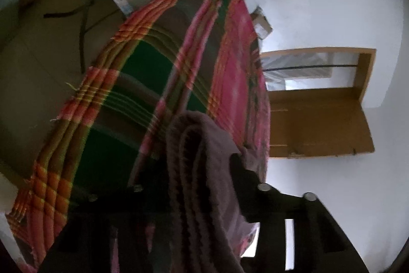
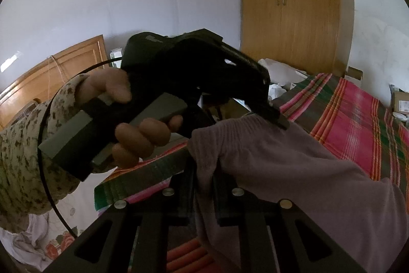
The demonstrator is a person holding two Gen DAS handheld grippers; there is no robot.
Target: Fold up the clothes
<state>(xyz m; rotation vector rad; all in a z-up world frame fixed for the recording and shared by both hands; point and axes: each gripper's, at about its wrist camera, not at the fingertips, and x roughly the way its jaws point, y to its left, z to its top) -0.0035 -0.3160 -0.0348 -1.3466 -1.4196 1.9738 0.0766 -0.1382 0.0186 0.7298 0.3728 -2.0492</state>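
A mauve knitted garment (image 2: pixel 294 170) hangs folded between both grippers above the bed. In the right wrist view my right gripper (image 2: pixel 204 179) is shut on one bunched corner of it, the cloth pinched between the two dark fingers. A person's hand (image 2: pixel 143 137) in a speckled sleeve holds the left gripper (image 2: pixel 277 118), whose tip clamps the garment's upper edge. In the left wrist view the garment (image 1: pixel 194 134) runs as a thick folded band up through my left gripper (image 1: pixel 202 170), which is shut on it. Most of its fingertips are hidden by the cloth.
A plaid pink, green and orange bedspread (image 2: pixel 352 114) covers the bed (image 1: pixel 143 83) under the garment. A wooden wardrobe (image 2: pixel 291 9) stands against the far wall and a wooden headboard (image 2: pixel 51 76) is at the left. Cardboard boxes (image 2: pixel 401 101) and white clutter (image 2: pixel 281 73) lie beyond the bed.
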